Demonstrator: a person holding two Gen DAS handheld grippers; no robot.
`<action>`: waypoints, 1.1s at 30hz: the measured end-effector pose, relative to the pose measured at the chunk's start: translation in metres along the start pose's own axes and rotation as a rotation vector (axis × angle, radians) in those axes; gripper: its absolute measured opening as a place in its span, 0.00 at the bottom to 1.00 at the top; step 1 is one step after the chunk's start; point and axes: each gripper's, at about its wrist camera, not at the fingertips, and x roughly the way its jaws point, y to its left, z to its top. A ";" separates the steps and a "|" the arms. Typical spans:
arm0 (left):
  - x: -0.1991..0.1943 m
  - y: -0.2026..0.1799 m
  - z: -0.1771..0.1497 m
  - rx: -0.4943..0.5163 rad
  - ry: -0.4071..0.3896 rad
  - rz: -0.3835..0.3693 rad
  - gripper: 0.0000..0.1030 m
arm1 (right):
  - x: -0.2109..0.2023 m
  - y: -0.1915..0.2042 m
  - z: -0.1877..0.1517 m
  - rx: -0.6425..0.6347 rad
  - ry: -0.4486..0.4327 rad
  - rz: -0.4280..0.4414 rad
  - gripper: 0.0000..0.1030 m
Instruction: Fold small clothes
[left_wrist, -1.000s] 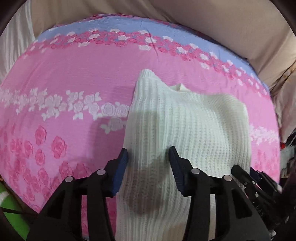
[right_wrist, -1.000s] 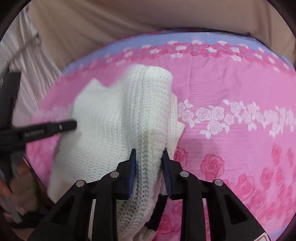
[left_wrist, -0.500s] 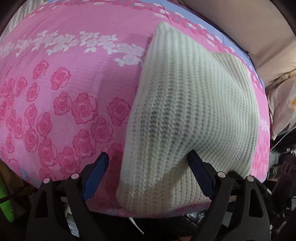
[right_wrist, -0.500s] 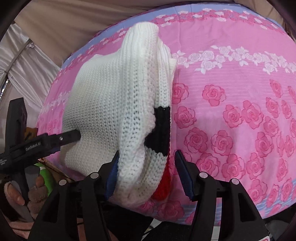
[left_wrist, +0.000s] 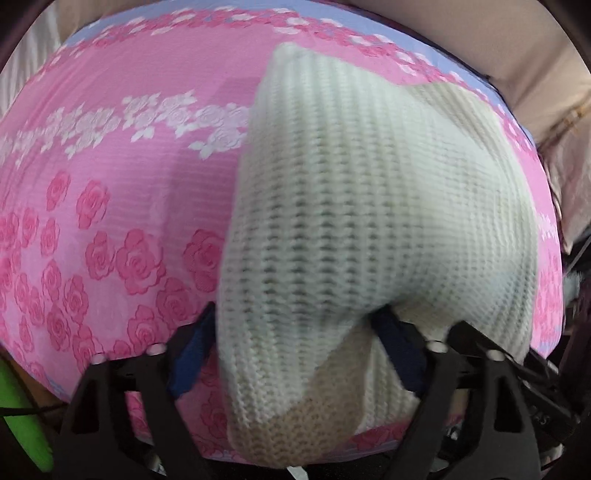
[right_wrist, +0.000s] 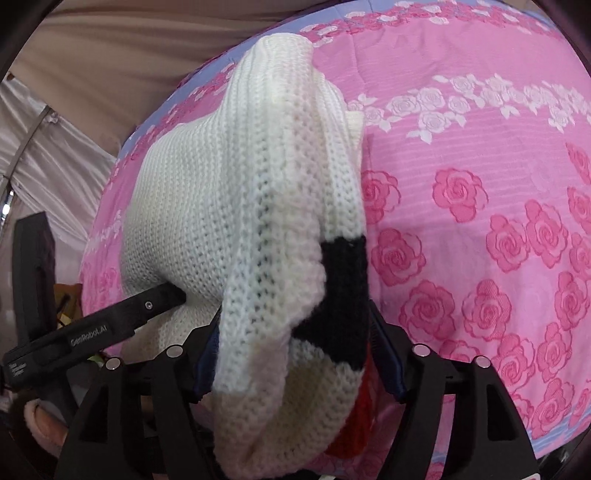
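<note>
A folded white knit sweater (left_wrist: 369, 206) lies on the pink rose-print bed sheet (left_wrist: 110, 184), its near end hanging over the bed edge. My left gripper (left_wrist: 291, 350) is open, its blue-padded jaws wide on either side of the sweater's near fold. In the right wrist view the sweater (right_wrist: 229, 206) shows a black patch (right_wrist: 343, 288) and a red patch (right_wrist: 354, 424) on its underside. My right gripper (right_wrist: 295, 354) is open, jaws spread around the sweater's hanging end. The left gripper's finger (right_wrist: 155, 299) touches the sweater's left side.
The pink sheet (right_wrist: 480, 221) has a blue border at the far edge. Beige fabric (right_wrist: 110, 74) hangs behind the bed. A green object (left_wrist: 18, 417) sits below the bed's near left edge.
Both grippers opened from the sweater and drew back toward the near bed edge. The right gripper was shut on the fold a second ago. The sweater's near end now bulges between the jaws.
</note>
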 end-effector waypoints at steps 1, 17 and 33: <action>-0.003 -0.009 0.001 0.034 -0.007 0.021 0.56 | 0.001 0.004 -0.001 -0.006 -0.004 0.007 0.43; -0.093 -0.024 0.021 0.153 -0.127 0.008 0.23 | -0.073 0.049 0.012 -0.069 -0.205 0.009 0.27; -0.181 0.055 0.038 0.125 -0.285 0.018 0.23 | -0.092 0.157 0.033 -0.175 -0.349 0.086 0.27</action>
